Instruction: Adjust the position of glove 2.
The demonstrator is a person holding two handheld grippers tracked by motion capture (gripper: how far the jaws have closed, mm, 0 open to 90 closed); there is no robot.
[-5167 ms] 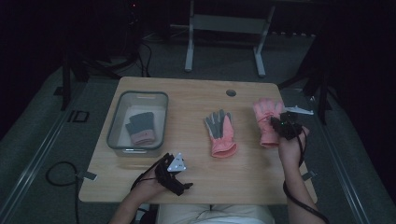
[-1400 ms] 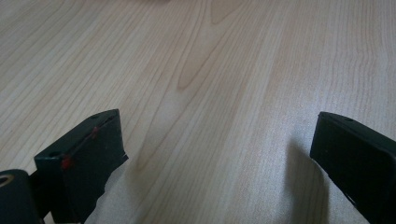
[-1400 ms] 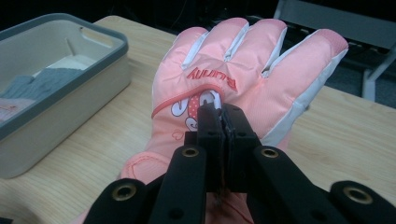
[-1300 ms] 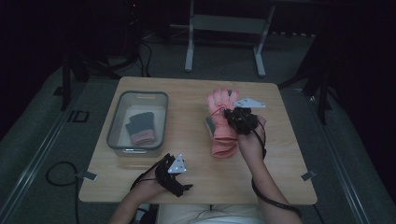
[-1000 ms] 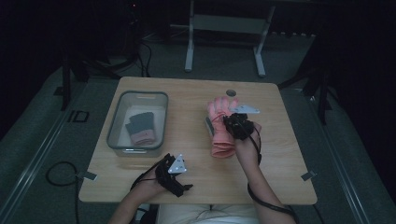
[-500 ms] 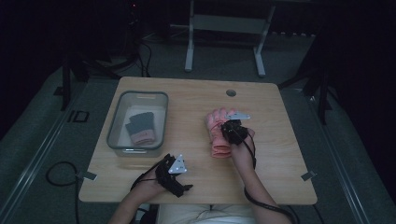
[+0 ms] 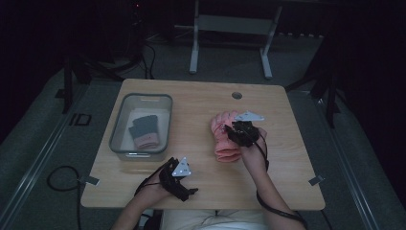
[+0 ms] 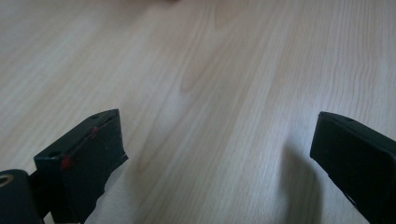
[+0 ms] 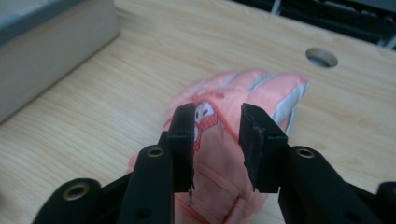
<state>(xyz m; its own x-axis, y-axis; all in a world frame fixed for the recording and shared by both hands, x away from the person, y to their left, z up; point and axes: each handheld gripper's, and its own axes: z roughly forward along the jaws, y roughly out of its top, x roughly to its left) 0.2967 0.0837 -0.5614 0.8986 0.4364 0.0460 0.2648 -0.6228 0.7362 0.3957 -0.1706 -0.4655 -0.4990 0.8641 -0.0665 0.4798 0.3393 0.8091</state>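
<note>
Between the right hand-held gripper's (image 9: pixel 217 135) part-open jaws, pink padded glove (image 9: pixel 233 107), grey-trimmed fingers.

High view is dim, the surroundings nearly black beyond the table (image 7: pixel 287 120) edges. Both gripper views are far brighter: soft shadows under the jaws, near jaws and far table edge slightly blurred.

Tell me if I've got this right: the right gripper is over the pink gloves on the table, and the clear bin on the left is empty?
Not quite. The bin isn't empty: the high view shows dark and pink gloves in it. The right gripper is indeed over the pink gloves on the table.
</note>
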